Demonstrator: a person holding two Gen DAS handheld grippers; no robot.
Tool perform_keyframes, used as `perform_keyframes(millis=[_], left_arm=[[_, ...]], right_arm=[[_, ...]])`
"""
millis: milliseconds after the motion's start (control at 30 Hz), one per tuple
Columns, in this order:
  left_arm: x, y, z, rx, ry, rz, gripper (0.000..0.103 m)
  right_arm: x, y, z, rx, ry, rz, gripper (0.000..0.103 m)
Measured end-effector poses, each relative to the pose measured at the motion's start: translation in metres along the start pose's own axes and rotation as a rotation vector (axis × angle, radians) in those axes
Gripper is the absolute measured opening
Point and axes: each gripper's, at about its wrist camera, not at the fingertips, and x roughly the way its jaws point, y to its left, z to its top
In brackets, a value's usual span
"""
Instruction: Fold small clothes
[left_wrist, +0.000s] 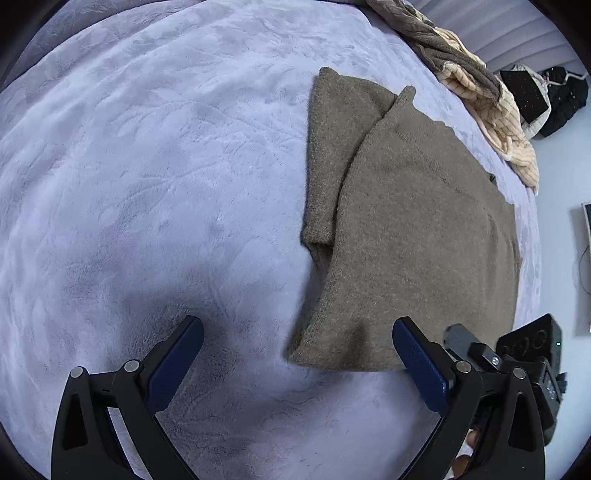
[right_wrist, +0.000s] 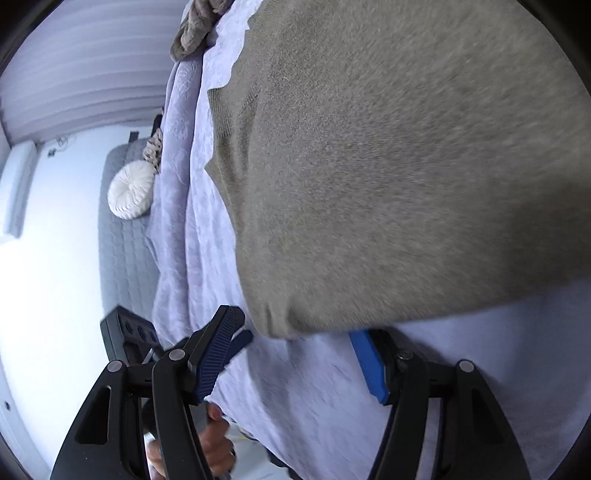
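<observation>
An olive-brown knit sweater (left_wrist: 417, 229) lies flat on the lavender bedspread (left_wrist: 147, 184), one sleeve folded alongside its left side. My left gripper (left_wrist: 297, 332) is open and empty, its fingers spread either side of the sweater's near hem corner, just above the bed. In the right wrist view the sweater (right_wrist: 406, 166) fills the upper right. My right gripper (right_wrist: 299, 325) is open and empty at the sweater's near hem corner, its right fingertip partly hidden under the hem. The other gripper's body shows at lower right in the left wrist view.
A heap of brown and cream knitwear (left_wrist: 476, 81) lies at the bed's far right edge. Beyond the bed edge are a grey quilted mat (right_wrist: 125, 229) with a round white cushion (right_wrist: 131, 190), and dark clothes (left_wrist: 554, 99) on the floor.
</observation>
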Motion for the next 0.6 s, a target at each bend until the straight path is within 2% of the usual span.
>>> perform_keyframes(millis=[67, 100, 133, 167, 200, 233, 300, 400, 500, 600], left_arm=[[0.004, 0.003, 0.009, -0.022, -0.002, -0.051, 0.102], [0.004, 0.006, 0.012, -0.030, -0.005, -0.069, 0.102], [0.004, 0.009, 0.015, -0.036, -0.004, -0.095, 0.102], [0.006, 0.010, 0.018, -0.042, -0.001, -0.119, 0.102], [0.006, 0.015, 0.020, -0.048, 0.006, -0.143, 0.102], [0.008, 0.016, 0.024, -0.055, 0.017, -0.173, 0.102], [0.013, 0.016, 0.034, -0.063, 0.039, -0.241, 0.102], [0.016, 0.019, 0.050, -0.071, 0.072, -0.353, 0.102], [0.027, 0.011, 0.072, -0.074, 0.103, -0.445, 0.102], [0.035, -0.002, 0.088, -0.061, 0.113, -0.482, 0.102]], right_arm=[[0.012, -0.007, 0.004, 0.075, -0.005, 0.058, 0.067], [0.017, -0.010, 0.005, 0.113, -0.009, 0.081, 0.062], [0.022, -0.014, 0.008, 0.148, -0.002, 0.109, 0.045], [0.026, -0.017, 0.010, 0.178, 0.005, 0.144, 0.033], [0.029, -0.021, 0.012, 0.211, 0.010, 0.193, 0.014], [0.030, -0.022, 0.013, 0.228, 0.009, 0.236, 0.010], [0.026, -0.016, 0.018, 0.208, 0.010, 0.300, 0.009], [0.017, 0.007, 0.025, 0.118, 0.024, 0.336, 0.009], [0.010, 0.030, 0.032, 0.028, 0.034, 0.335, 0.009], [0.007, 0.045, 0.035, -0.031, 0.044, 0.321, 0.009]])
